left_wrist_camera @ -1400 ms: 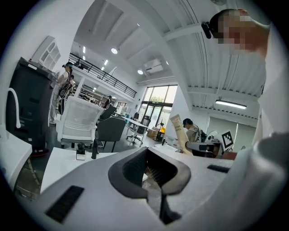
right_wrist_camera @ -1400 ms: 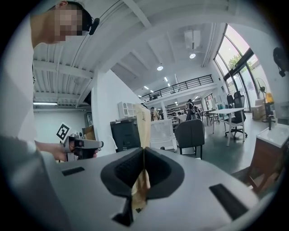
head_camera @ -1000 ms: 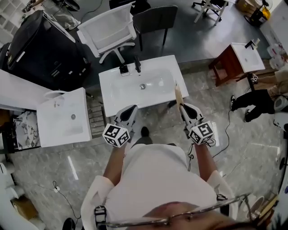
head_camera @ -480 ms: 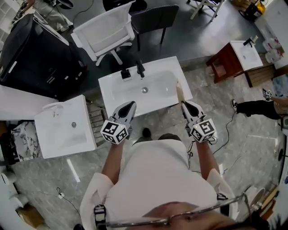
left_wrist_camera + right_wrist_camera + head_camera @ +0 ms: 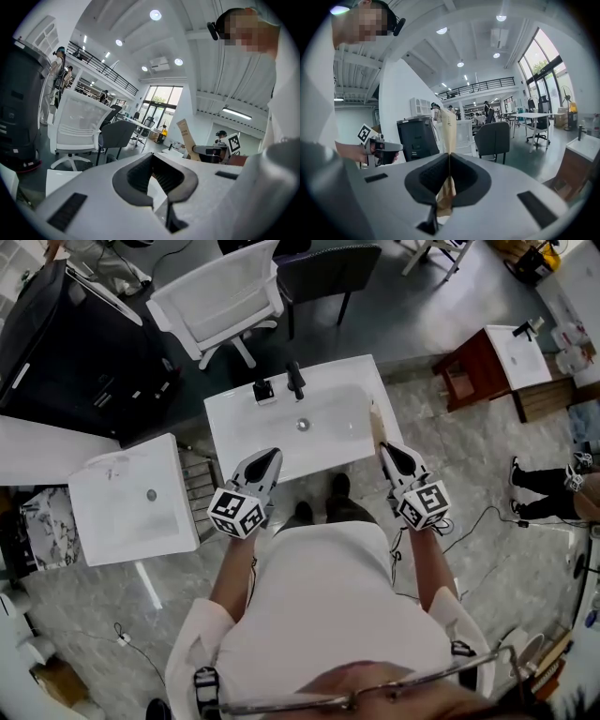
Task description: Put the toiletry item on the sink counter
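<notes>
White sink counter is standing mid-room. Right gripper is pinching a tan packet upright at its right edge. Left gripper is hovering closed and empty at the near edge.

Held forward side by side, left tool closed and empty, right tool pinching a flat packet.

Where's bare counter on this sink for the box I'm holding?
Bare: the right rim of the sink counter beside the basin, just beyond the box in the right gripper, and the left rim. Crowded: the back ledge, with the faucet and a small dark item.
</notes>
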Demonstrator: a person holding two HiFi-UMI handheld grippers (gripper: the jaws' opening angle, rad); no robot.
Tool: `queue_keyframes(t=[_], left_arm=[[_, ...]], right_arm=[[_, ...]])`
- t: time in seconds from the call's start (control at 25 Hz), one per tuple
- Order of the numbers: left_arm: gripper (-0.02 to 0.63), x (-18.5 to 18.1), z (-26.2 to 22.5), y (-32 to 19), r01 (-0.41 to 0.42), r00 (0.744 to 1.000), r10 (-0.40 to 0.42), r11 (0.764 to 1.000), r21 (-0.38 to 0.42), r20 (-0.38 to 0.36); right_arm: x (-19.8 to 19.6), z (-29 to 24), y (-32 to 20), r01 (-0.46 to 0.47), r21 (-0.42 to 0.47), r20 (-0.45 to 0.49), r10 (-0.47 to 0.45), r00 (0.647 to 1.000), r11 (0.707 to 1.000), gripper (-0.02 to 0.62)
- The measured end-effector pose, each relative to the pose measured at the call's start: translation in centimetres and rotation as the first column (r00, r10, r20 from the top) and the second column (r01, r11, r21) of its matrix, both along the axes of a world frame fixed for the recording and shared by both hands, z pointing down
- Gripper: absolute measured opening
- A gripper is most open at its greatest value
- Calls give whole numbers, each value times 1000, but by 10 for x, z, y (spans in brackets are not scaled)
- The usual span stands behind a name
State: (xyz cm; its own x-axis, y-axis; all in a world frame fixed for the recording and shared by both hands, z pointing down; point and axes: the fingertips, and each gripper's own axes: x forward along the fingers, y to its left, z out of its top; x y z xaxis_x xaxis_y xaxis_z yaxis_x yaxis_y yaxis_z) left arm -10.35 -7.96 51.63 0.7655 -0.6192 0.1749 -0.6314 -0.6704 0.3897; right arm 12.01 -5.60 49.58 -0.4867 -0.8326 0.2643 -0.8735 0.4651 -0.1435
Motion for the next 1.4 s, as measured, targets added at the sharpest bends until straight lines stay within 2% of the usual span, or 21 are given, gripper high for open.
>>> queue_keyframes(t=[0.44, 0.72, 1.08, 1.4], left_arm=[[3, 22, 4, -31, 109, 994, -109, 994, -20, 13], [3, 42, 13, -53, 198, 980, -197, 979, -45, 34], [3, 69, 26, -63, 299, 954, -297, 951, -72, 47], [3, 82, 42, -66, 391, 920, -386, 914, -110, 61]], right_arm=[[19, 11, -58, 114, -17, -23, -115, 993, 993, 12], [26, 29, -103, 233, -50, -50, -236, 971, 971, 12], [32, 51, -147, 390, -85, -107, -397, 911, 917, 12], [29, 90, -181, 521, -131, -236, -537, 810, 843, 12]])
